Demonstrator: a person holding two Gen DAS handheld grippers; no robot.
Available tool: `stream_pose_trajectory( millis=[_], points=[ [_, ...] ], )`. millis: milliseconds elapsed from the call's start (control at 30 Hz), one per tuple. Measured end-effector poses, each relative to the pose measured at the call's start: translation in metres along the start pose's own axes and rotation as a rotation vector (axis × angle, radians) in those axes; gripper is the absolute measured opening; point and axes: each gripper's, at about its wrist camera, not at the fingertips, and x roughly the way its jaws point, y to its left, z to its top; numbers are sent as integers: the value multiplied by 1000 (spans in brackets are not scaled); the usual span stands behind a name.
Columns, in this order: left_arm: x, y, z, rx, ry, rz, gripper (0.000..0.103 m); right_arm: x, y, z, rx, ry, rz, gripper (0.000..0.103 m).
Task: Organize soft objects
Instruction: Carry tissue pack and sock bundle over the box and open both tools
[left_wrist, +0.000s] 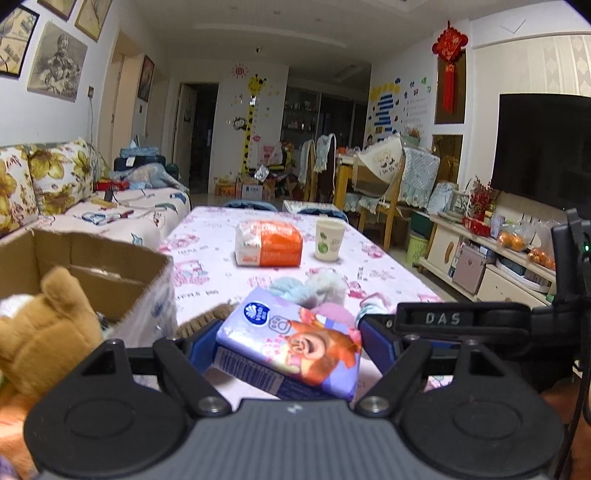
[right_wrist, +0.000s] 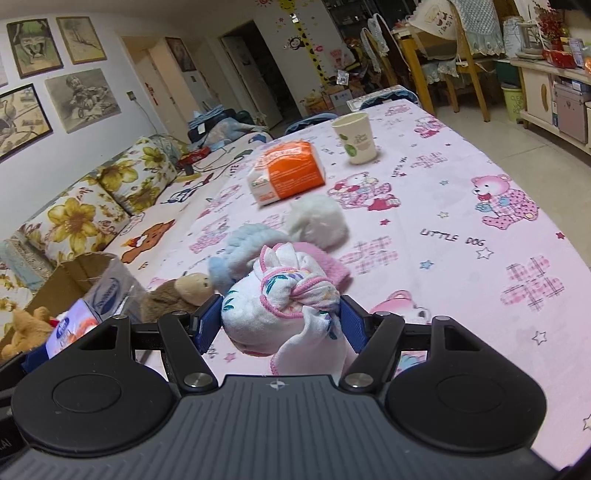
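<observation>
My left gripper (left_wrist: 286, 345) is shut on a purple tissue pack (left_wrist: 291, 350) and holds it above the table, right of the cardboard box (left_wrist: 92, 266). The pack also shows in the right wrist view (right_wrist: 70, 326). My right gripper (right_wrist: 280, 321) is shut on a knotted white cloth with pink trim (right_wrist: 284, 306), just over the table. A brown plush bear (left_wrist: 44, 328) sits at the box's near side. Another brown plush (right_wrist: 177, 295), a light blue fluffy item (right_wrist: 236, 251), a pink item (right_wrist: 325, 264) and a white fluffy item (right_wrist: 317, 221) lie on the table ahead.
An orange and white tissue pack (left_wrist: 269, 248) and a paper cup (left_wrist: 330, 240) stand farther along the pink-patterned tablecloth (right_wrist: 461, 258). A floral sofa (left_wrist: 55, 184) runs along the left. Chairs and a TV cabinet (left_wrist: 498, 258) stand to the right.
</observation>
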Motion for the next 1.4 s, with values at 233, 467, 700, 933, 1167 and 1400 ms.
stream_pose_trajectory(
  millis=[233, 467, 700, 933, 1167, 1400],
  points=[
    [-15, 13, 7, -18, -43, 3, 80, 1, 20, 2, -26, -27, 46, 84],
    [-31, 33, 17, -54, -109, 27, 81, 4, 40, 4, -53, -42, 102, 84],
    [-50, 58, 23, -129, -183, 61, 81, 8, 64, 4, -88, -52, 162, 84],
    [-68, 87, 25, -229, -262, 142, 81, 16, 81, 8, -111, -61, 190, 84],
    [-74, 118, 24, -302, -294, 278, 81, 25, 103, 11, -153, -70, 243, 84],
    [-71, 148, 22, -381, -253, 391, 81, 41, 124, 17, -219, -68, 267, 85]
  ],
)
